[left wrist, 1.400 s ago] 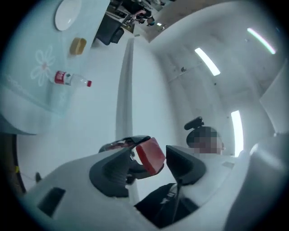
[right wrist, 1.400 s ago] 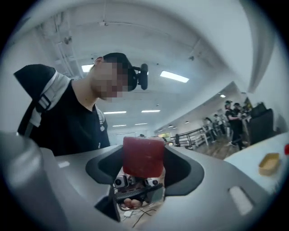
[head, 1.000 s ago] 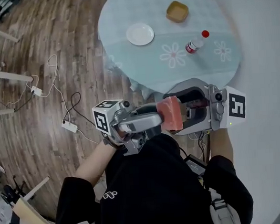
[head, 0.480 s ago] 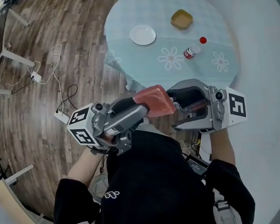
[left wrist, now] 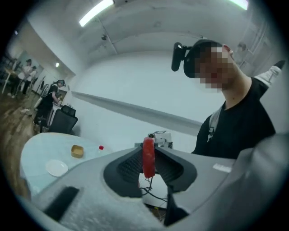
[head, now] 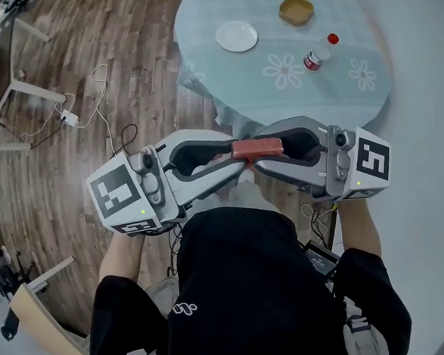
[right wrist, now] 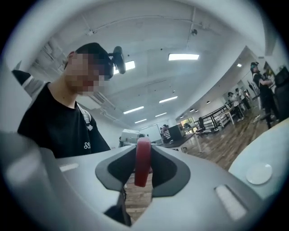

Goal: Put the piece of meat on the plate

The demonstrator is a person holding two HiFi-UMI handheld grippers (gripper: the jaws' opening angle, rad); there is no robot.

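The flat red piece of meat [head: 257, 148] hangs in the air in front of my chest, pinched from both ends at once. It is well apart from the small round white plate [head: 236, 36], on the side of the plate nearest me and past the edge of the surface that carries the plate, with wooden floor [head: 108, 67] below it. It stands on edge, so each gripper view shows it as a thin upright red strip between the pads.

My left tool [head: 236, 158] has just been closing its jaws, and they are now narrow and pressed on the meat's two faces. My right tool [head: 269, 153] has just been closing as well and clamps the same slab from the opposite side. The two tools point at each other with their tips almost meeting around the meat.

The plate sits on a round surface covered with a pale blue-green cloth printed with white flowers [head: 338, 96]. Right of the plate in the head view, and a little farther from me, is a square yellow bowl [head: 296, 9]. Farther right of the plate and nearer to me lies a small bottle with a red cap [head: 319, 54]. Well to the left of the plate, white cables and a power strip [head: 70, 119] trail across the floor.
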